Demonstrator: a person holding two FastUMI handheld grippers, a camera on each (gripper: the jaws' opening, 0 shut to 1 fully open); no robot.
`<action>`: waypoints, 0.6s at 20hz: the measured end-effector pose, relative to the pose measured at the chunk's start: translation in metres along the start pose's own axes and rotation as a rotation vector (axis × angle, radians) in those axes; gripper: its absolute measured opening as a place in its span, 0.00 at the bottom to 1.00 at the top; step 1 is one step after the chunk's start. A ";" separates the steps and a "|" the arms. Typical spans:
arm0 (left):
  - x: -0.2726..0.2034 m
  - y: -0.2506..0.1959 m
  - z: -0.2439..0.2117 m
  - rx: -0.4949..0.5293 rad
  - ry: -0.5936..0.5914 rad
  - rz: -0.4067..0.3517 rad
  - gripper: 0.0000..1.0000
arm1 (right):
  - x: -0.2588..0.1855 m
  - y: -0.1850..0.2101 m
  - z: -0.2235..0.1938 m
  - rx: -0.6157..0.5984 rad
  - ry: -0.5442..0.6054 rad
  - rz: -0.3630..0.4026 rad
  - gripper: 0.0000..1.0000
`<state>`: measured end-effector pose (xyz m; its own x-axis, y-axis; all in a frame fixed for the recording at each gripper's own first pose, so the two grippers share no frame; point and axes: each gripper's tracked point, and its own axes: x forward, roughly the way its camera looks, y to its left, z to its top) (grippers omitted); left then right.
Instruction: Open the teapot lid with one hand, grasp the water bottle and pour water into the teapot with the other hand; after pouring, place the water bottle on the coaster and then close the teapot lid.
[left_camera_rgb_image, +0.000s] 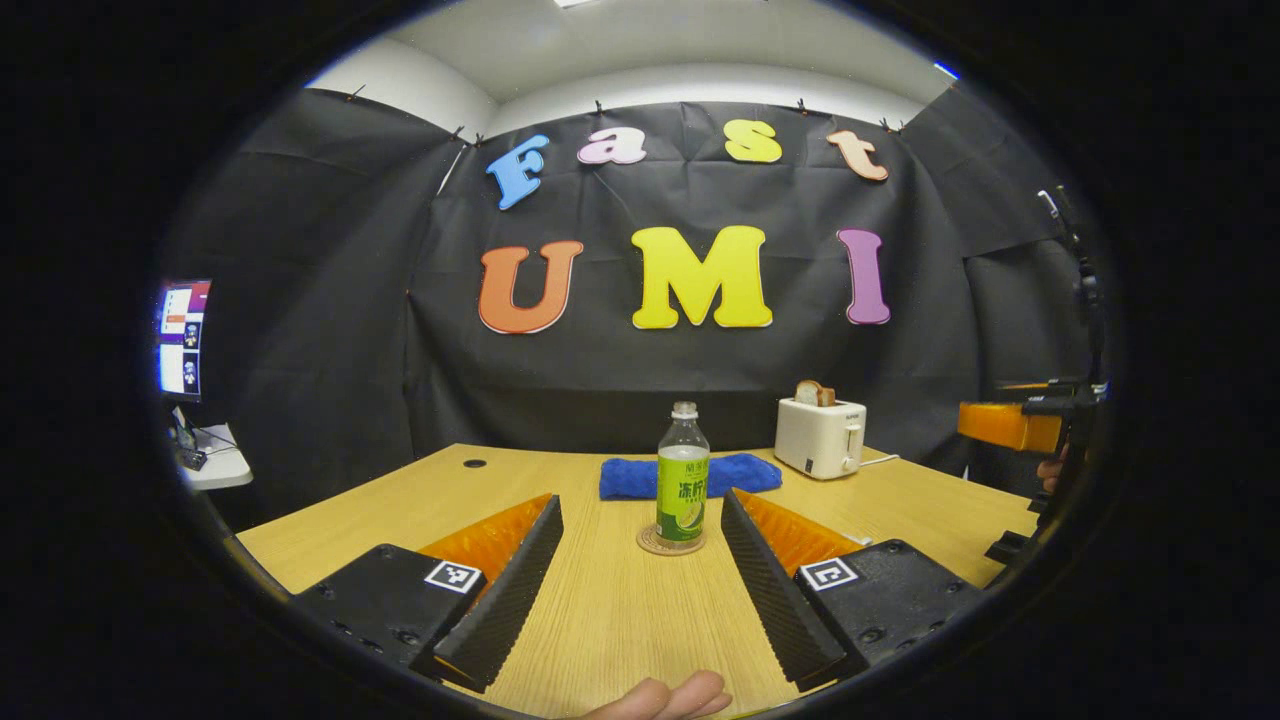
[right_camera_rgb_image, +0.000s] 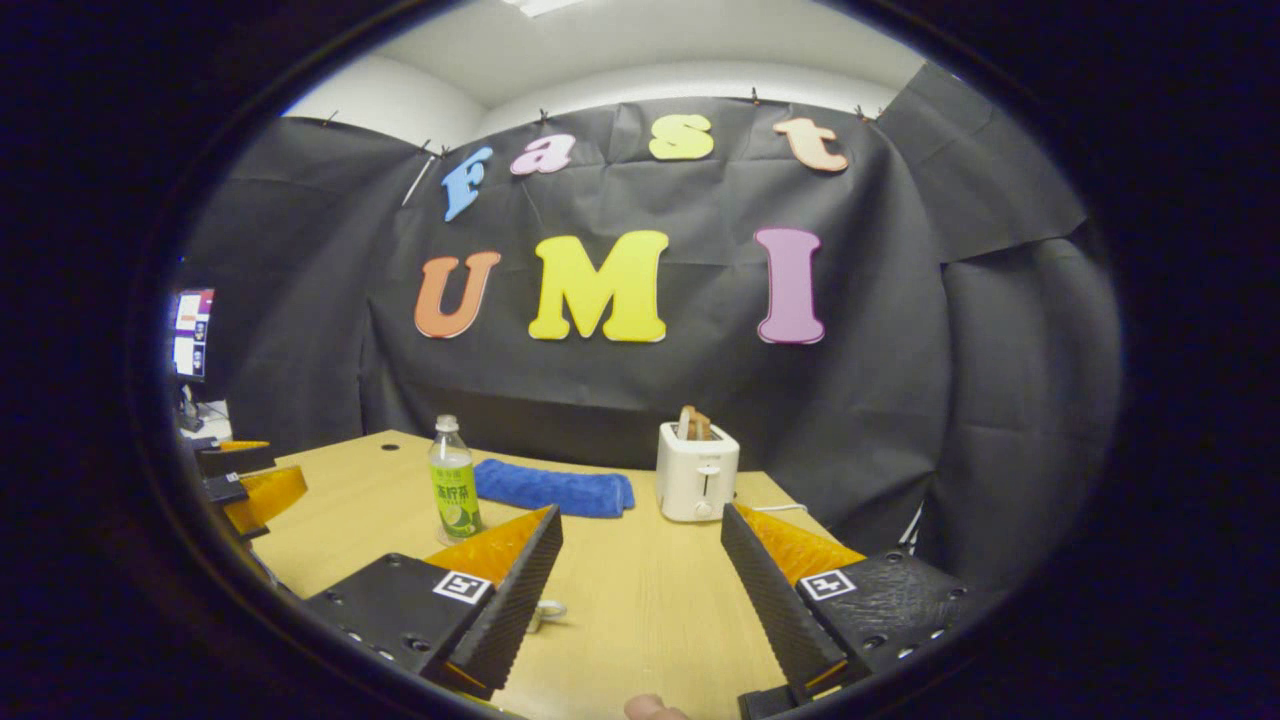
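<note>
The water bottle, judged light, smooth and slippery, is seen upright on the coaster on the tabletop, best taken around its labelled middle, while both grippers' fingers are spread, empty.

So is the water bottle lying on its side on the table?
No, the water bottle stands upright on the coaster, between the open fingers of the left gripper.

Both low, wallward; shared table, toaster.
</note>
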<state>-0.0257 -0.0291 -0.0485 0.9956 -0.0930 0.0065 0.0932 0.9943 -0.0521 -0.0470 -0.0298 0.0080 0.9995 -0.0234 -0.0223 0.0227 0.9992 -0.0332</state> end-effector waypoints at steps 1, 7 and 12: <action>-0.003 0.002 0.002 0.006 -0.001 0.010 0.99 | -0.008 0.004 0.006 0.017 -0.009 0.024 0.96; -0.009 -0.011 0.004 0.060 0.005 -0.001 0.99 | -0.031 0.004 0.032 -0.001 -0.091 0.044 0.96; -0.004 -0.013 0.002 0.061 0.027 0.003 0.99 | -0.025 0.010 0.021 0.002 -0.058 0.066 0.96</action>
<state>-0.0312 -0.0420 -0.0459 0.9957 -0.0909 -0.0201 0.0911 0.9958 0.0089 -0.0709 -0.0186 0.0292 0.9984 0.0448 0.0337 -0.0437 0.9985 -0.0314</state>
